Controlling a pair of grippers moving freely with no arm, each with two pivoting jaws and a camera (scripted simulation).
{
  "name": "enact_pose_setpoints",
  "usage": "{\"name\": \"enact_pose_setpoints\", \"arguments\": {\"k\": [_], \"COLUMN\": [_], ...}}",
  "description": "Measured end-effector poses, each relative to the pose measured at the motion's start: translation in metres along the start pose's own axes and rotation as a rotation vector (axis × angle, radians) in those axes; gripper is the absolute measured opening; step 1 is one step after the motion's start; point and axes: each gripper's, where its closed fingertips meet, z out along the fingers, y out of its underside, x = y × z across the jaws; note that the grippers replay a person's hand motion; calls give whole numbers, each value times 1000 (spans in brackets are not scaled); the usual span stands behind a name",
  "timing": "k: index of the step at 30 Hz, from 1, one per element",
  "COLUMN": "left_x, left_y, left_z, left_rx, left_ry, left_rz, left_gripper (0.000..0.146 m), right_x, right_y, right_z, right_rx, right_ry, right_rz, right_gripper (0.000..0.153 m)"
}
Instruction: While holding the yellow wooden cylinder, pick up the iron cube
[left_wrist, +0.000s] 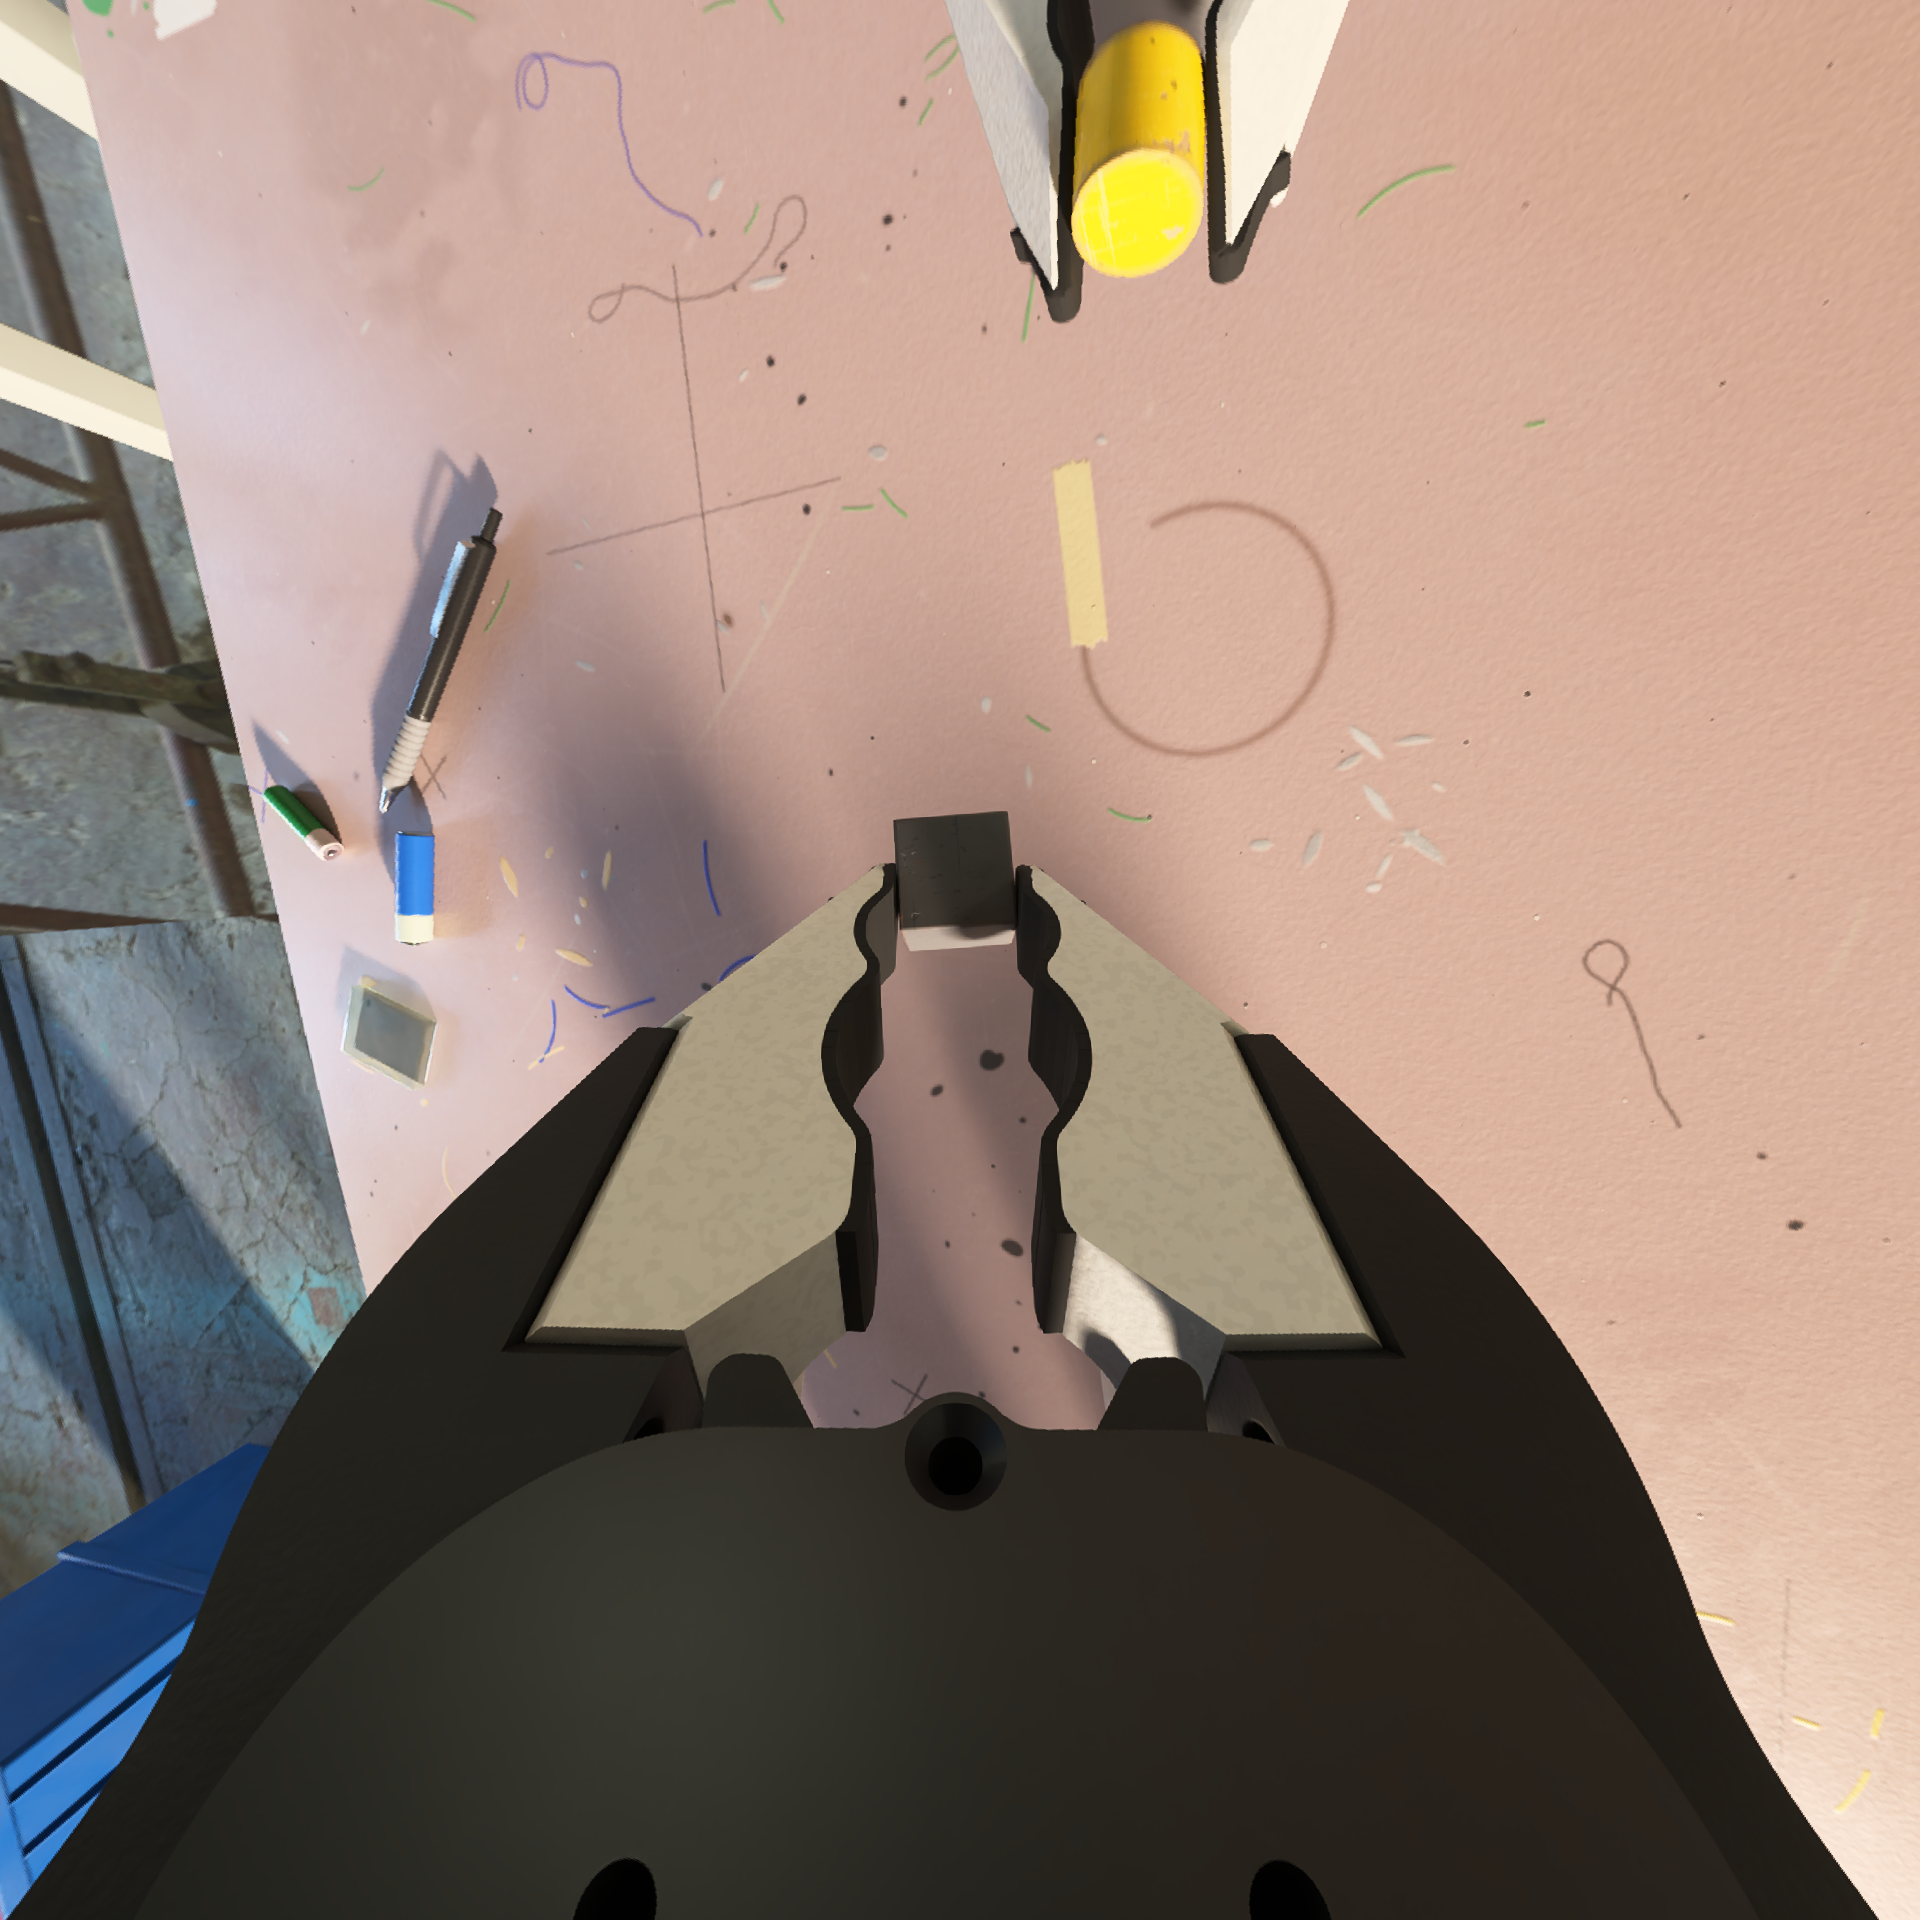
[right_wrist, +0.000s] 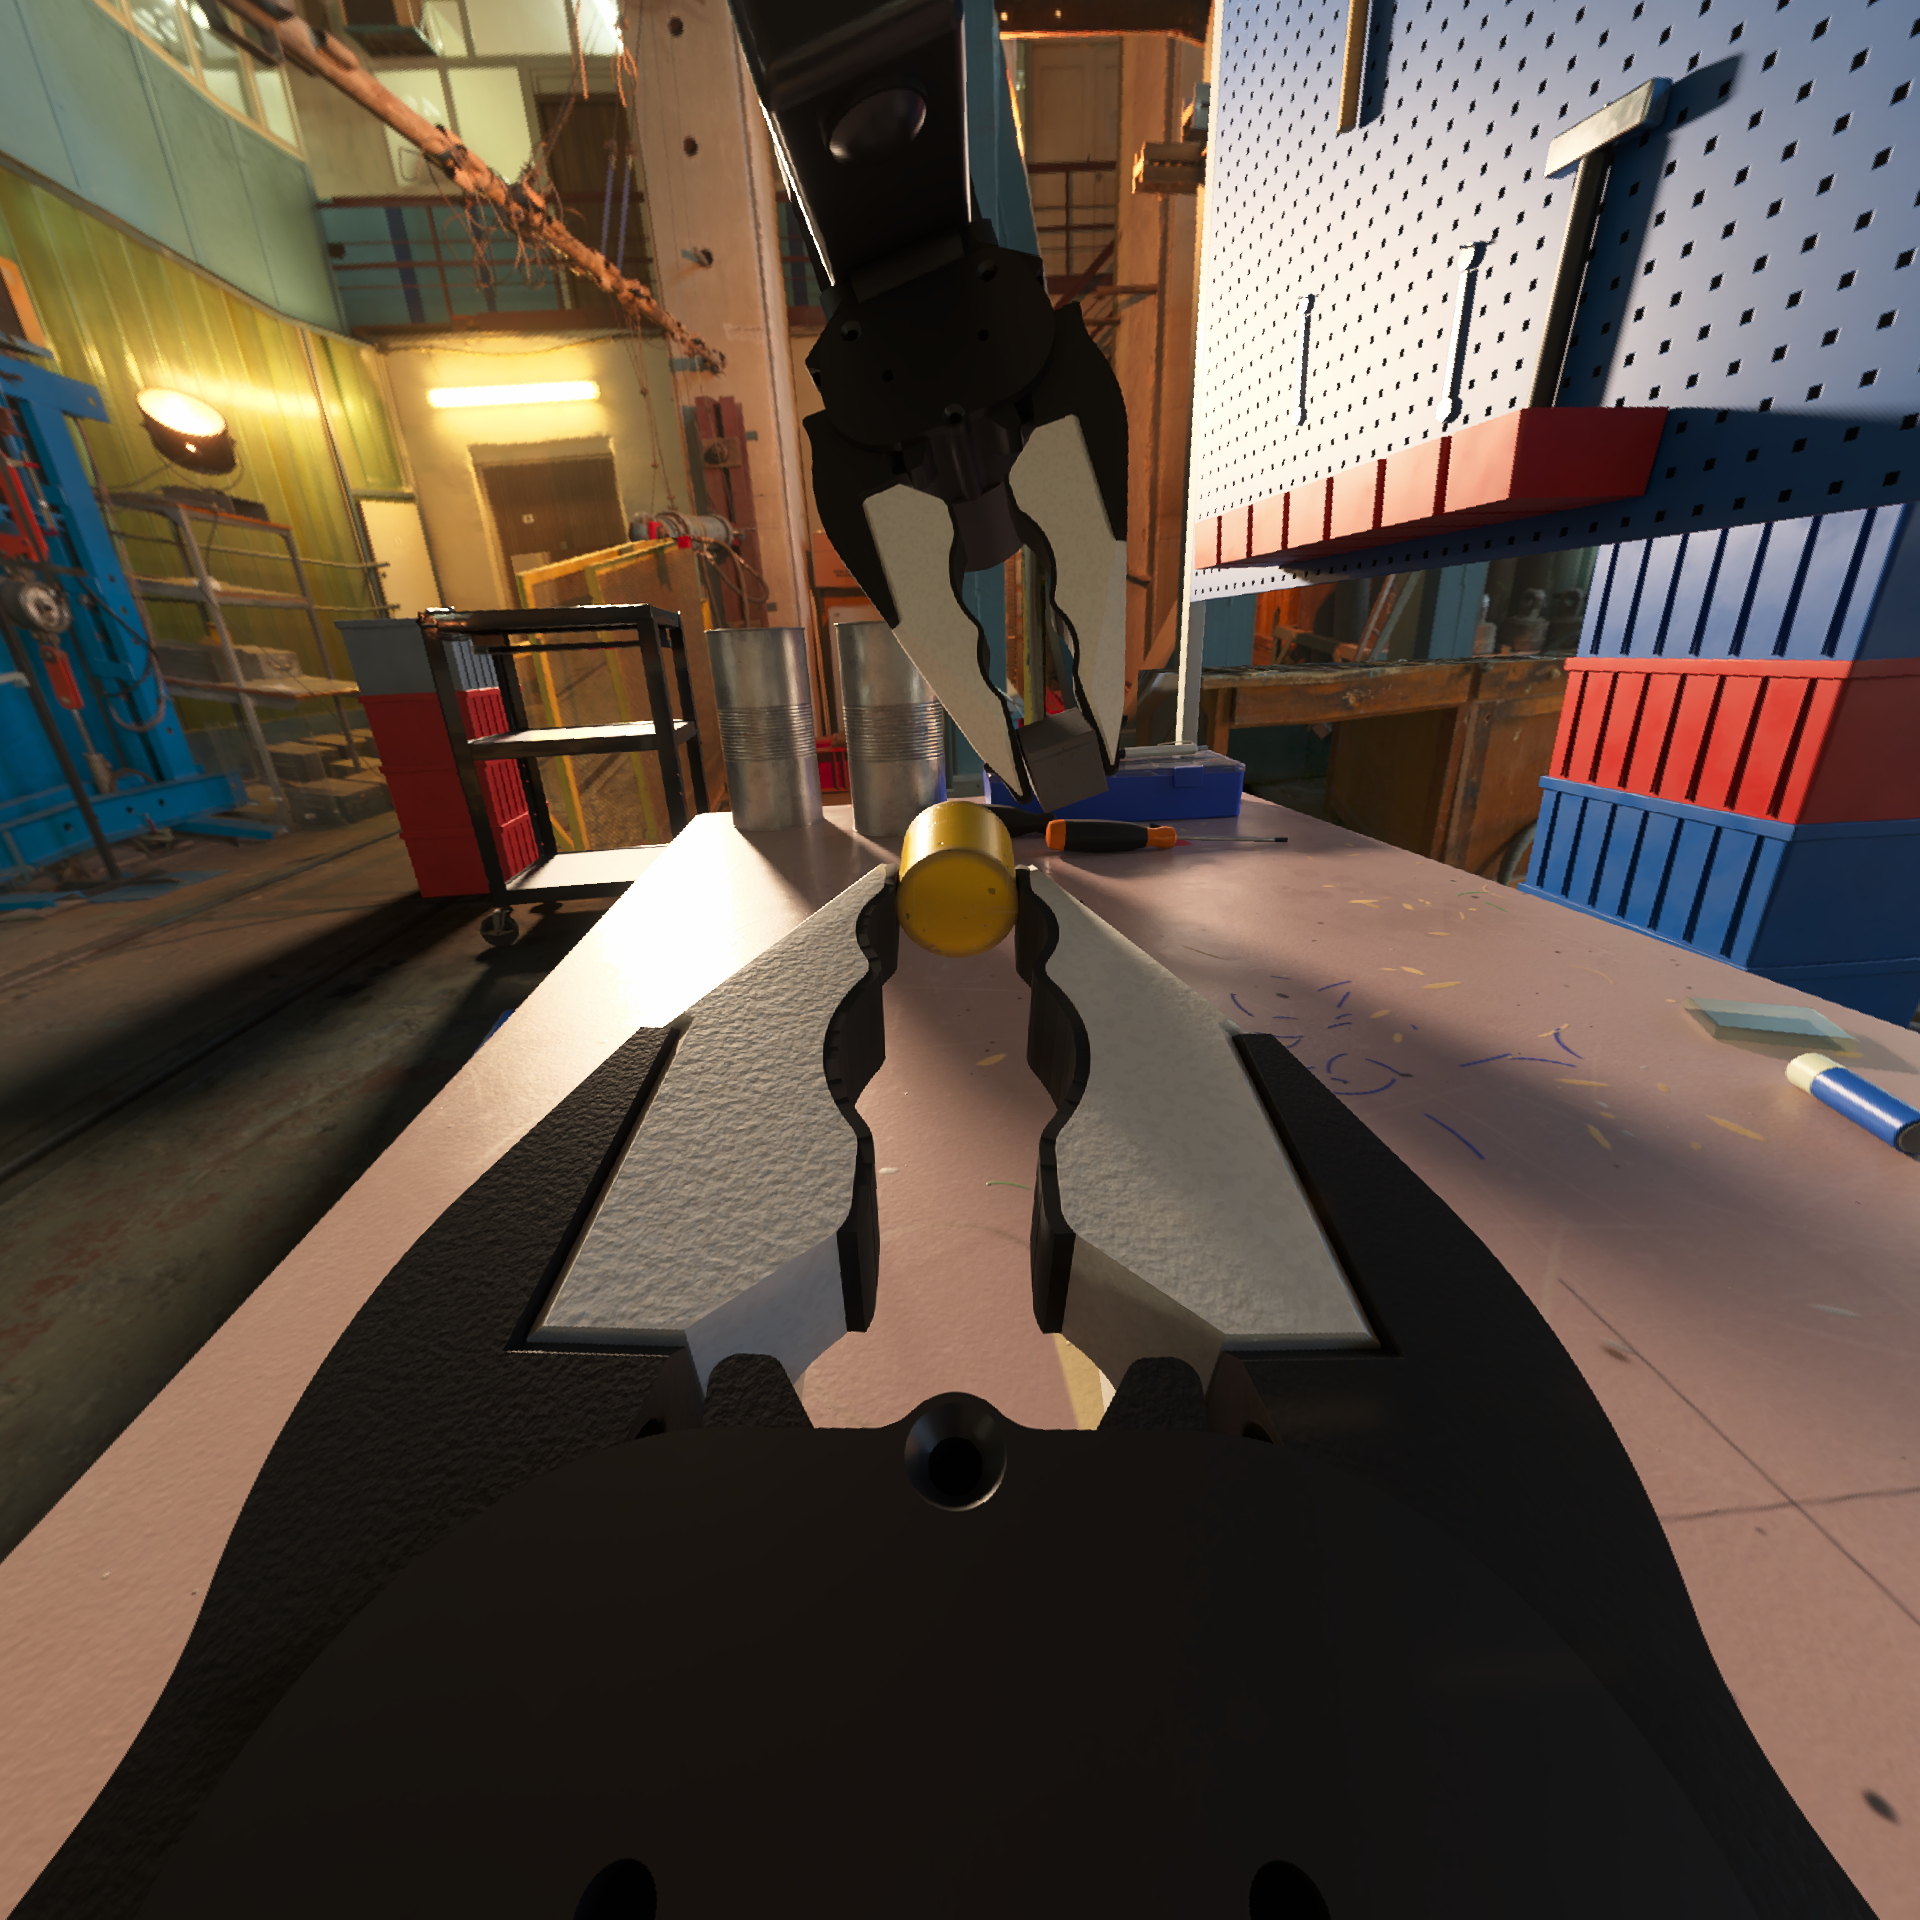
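While the yellow wooden cylinder (right_wrist: 956, 883) is pinched crosswise at the tips of the right gripper (right_wrist: 956, 904), the iron cube (left_wrist: 953, 871) is clamped btwn the fingers (left_wrist: 868, 914) of the left gripper (left_wrist: 954, 894), at their very tips, w/ both held clear above the pink tabletop (left_wrist: 1455, 935).
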Motion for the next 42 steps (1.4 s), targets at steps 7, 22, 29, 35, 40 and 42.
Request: {"name": "enact_pose_setpoints", "arguments": {"k": [7, 22, 29, 35, 40, 42], "left_x": [-4, 1, 10, 8, 6, 4], "left_y": [0, -16, -19, -14, -9, -3], "left_z": [3, -12, -22, -23, -19, -14], "left_rx": [-22, 261, 434, 427, 369, 331], "left_ry": [-33, 10, 66, 20, -31, -33], "left_rz": [17, -22, -83, -72, -46, -47], "left_gripper": [22, 22, 22, 22, 22, 22], "right_x": [2, -7, -13, -11, -8, -6], "right_y": [2, -11, -14, -14, -7, -3], "right_z": [2, -1, -1, 0, 2, 5], "right_rx": [-15, 60, 72, 71, 31, 6], "right_ry": [13, -18, -40, -33, -21, -18], "right_rz": [2, -89, -142, -144, -113, -94], "right_gripper": [21, 21, 21, 21, 21, 21]}}
